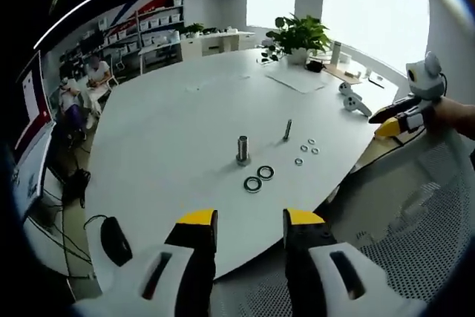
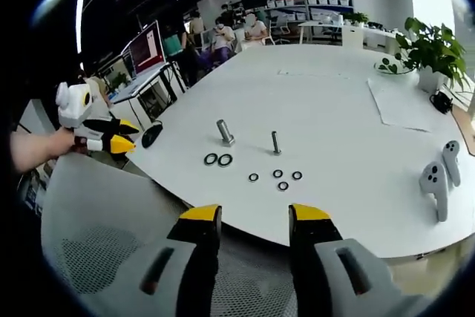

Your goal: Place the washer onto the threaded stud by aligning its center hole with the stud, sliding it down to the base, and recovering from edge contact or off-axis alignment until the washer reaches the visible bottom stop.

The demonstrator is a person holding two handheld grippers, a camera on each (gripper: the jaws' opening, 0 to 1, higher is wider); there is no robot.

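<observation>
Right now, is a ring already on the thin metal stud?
No, the thin metal stud stands bare; the small rings lie on the table.

No text, label, brand or number could be read in either view. The monitor (image 2: pixel 146 47) beyond the far left corner of the table (image 2: pixel 334 102) showed red and white areas too small to make out, and the shelf boxes (image 2: pixel 330 0) carried no legible marks.

A thick stud (image 1: pixel 243 149) and a thin stud (image 1: pixel 287 130) stand upright on the white worktop (image 1: pixel 178 124), apart. Two large dark washers (image 1: pixel 259 178) lie flat, touching, near the thick one; four small washers (image 1: pixel 306 151) lie beside the thin one.
</observation>
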